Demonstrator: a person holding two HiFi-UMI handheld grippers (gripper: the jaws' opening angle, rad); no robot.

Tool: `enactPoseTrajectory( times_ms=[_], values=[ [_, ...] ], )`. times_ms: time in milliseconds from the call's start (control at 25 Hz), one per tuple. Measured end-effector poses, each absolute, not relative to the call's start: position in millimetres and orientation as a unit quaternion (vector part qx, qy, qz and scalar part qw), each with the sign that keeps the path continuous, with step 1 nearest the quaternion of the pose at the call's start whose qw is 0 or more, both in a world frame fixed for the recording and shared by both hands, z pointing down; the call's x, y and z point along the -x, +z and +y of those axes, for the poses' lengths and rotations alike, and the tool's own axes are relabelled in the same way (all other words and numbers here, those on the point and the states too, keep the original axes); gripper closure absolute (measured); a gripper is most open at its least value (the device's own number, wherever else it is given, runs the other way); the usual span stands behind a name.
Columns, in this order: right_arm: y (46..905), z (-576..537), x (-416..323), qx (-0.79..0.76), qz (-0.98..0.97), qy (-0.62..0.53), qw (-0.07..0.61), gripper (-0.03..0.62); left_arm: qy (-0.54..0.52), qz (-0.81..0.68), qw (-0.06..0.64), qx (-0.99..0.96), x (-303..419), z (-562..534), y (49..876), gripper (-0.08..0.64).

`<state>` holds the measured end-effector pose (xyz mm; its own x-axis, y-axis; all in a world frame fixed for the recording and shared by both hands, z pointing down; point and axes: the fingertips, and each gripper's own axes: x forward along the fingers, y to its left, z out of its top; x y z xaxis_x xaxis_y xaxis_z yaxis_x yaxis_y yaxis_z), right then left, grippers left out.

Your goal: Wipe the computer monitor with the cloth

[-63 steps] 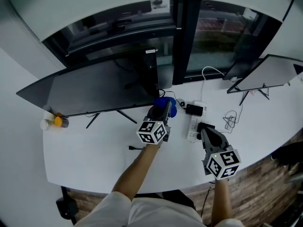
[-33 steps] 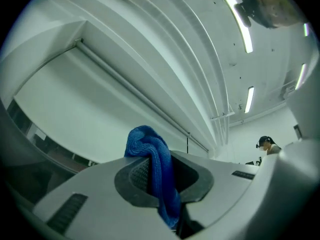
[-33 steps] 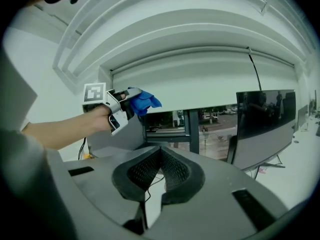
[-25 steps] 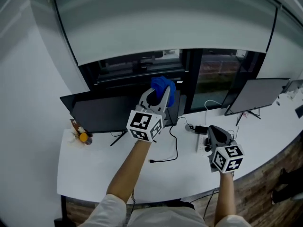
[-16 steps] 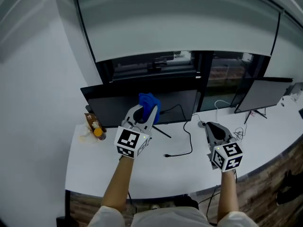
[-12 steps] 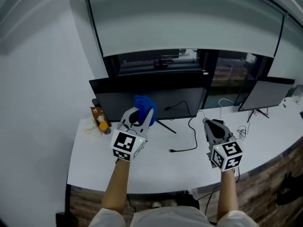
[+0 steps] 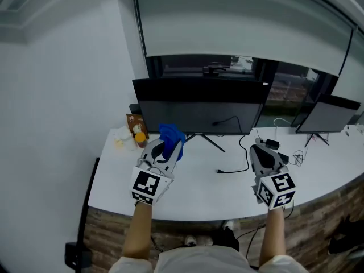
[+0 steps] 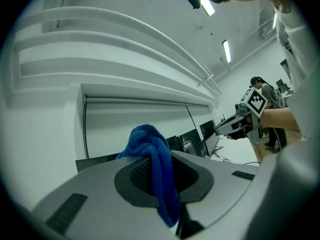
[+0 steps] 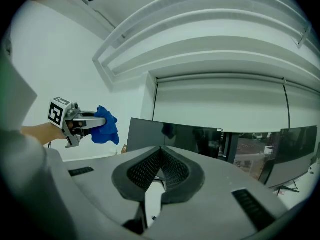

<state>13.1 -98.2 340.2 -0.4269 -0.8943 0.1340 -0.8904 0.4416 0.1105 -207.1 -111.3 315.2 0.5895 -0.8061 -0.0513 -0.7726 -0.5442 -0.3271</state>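
A wide black computer monitor (image 7: pixel 199 106) stands at the back of the white desk (image 7: pixel 187 181), its screen dark; it shows too in the right gripper view as the monitor (image 9: pixel 175 139). My left gripper (image 7: pixel 165 148) is shut on a bunched blue cloth (image 7: pixel 171 135), held in front of the monitor's lower left part, a little short of the screen. The blue cloth (image 8: pixel 150 159) hangs over the closed jaws of the left gripper (image 8: pixel 165 184). My right gripper (image 7: pixel 260 154) hovers over the desk to the right, shut with nothing in it, as in the right gripper (image 9: pixel 160 176) view.
A second, smaller monitor (image 7: pixel 333 115) stands at the far right. A black cable (image 7: pixel 236 164) and a power strip (image 7: pixel 267 144) lie on the desk. A small box and an orange-capped bottle (image 7: pixel 136 134) sit at the desk's left end near the wall. Windows run behind the monitors.
My view has swung left and back, so the monitor now sits centred. The left gripper with the cloth has come down from screen height to the monitor's lower left. The right gripper has barely moved.
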Motion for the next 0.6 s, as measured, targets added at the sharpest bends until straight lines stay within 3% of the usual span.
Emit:
enactPoseTrajectory(
  times_ms=[600],
  values=[
    [341,-85,4,-0.525,-0.844,-0.028,0.104,0.58,-0.061,0.462,0.169,0.868,227,-93,323,0.499]
  ],
)
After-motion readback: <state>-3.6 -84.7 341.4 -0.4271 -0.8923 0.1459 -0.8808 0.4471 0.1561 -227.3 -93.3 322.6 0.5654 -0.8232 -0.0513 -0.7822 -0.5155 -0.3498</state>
